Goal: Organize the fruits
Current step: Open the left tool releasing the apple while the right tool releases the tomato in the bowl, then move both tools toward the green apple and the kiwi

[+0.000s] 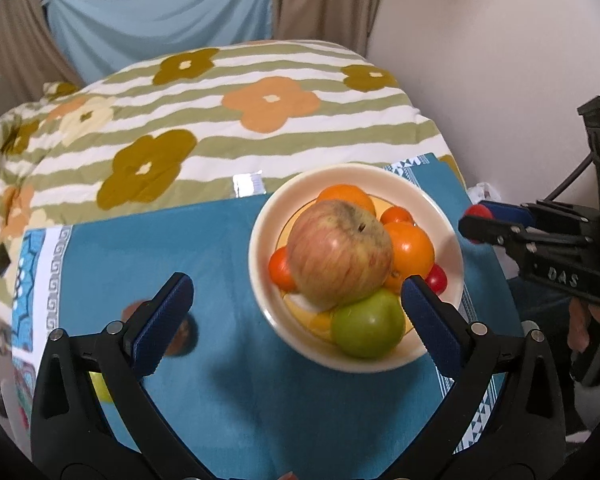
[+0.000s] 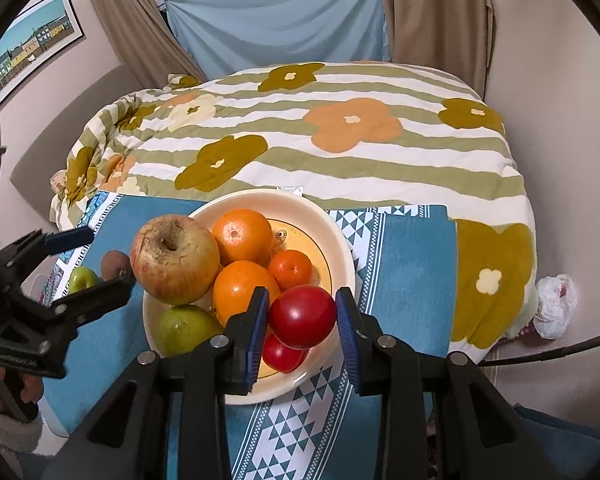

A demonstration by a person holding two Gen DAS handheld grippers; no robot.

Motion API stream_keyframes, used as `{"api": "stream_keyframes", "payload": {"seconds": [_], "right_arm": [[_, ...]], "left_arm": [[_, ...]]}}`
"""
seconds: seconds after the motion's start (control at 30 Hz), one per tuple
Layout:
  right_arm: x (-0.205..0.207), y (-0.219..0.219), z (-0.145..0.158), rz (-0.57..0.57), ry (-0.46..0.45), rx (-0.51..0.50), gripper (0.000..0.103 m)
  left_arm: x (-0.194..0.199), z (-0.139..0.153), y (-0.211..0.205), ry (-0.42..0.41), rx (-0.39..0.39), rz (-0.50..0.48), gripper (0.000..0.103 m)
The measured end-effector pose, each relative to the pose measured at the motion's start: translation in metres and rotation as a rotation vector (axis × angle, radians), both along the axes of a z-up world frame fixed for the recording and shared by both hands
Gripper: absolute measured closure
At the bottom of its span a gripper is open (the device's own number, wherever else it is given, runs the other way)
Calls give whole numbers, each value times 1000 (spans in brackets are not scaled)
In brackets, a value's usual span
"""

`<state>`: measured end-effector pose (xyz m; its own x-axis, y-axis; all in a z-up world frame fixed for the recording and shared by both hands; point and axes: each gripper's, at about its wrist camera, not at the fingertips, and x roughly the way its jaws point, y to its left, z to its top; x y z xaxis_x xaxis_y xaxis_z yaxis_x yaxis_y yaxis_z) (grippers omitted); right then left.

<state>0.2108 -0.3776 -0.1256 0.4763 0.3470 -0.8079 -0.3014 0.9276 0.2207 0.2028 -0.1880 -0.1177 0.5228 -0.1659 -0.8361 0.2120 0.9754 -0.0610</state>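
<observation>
sitting at the centre of both views, a round cream bowl (image 2: 342,248) with a yellow inner base holds the piled fruit on a teal woven cloth (image 1: 148,240) edged with white geometric bands. counted in the right wrist view, the bowl carries one large streaked apple (image 2: 175,259) with a dimpled, dull skin, two smooth oranges (image 2: 242,236), one smaller mandarin (image 2: 290,269), one green apple (image 2: 184,330) at the lower left of the bowl, and one glossy red tomato lying (image 2: 283,354) at its near rim. the right gripper (image 2: 302,322), its two blue ribbed pads set in black plastic arms, is clenched on a second red tomato (image 2: 302,316), held just above the near rim of the bowl. the left gripper (image 1: 296,320) stands released with its two blue pads spread wide, nothing between them but cloth and the bowl's left half, seen in the lower middle of its own frame. outside the bowl, at the left of the right wrist view, lie one small green apple (image 2: 83,279) and one brown, dull round fruit (image 2: 115,265) on the cloth. behind, a quilted cover (image 2: 340,140) with green stripes and flower shapes fills the upper half.
</observation>
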Motion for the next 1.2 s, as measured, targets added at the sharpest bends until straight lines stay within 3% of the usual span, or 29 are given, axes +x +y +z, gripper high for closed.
{"api": "stream_keyframes", "payload": {"seconds": [0.47,0.53,0.6,0.87,0.9,1.2], "right_arm": [[12,0,-25,17,43,49,71],[12,-2,-25,14,47,64,52],[9,-5,-22,16,40,90,11],[-11,-3,-2,25,-14,70,7],[-13,-3,1,25,-21,66,0],[-32,11,30,69,-61,43,0]], "left_arm": [[-42,-10,40,37,43,137,0],[-48,-10,43,38,41,147,0],[-52,-9,45,37,36,156,0],[-73,4,55,9,50,186,0],[-75,7,56,2,53,189,0],[-102,35,83,-56,60,247,0]]}}
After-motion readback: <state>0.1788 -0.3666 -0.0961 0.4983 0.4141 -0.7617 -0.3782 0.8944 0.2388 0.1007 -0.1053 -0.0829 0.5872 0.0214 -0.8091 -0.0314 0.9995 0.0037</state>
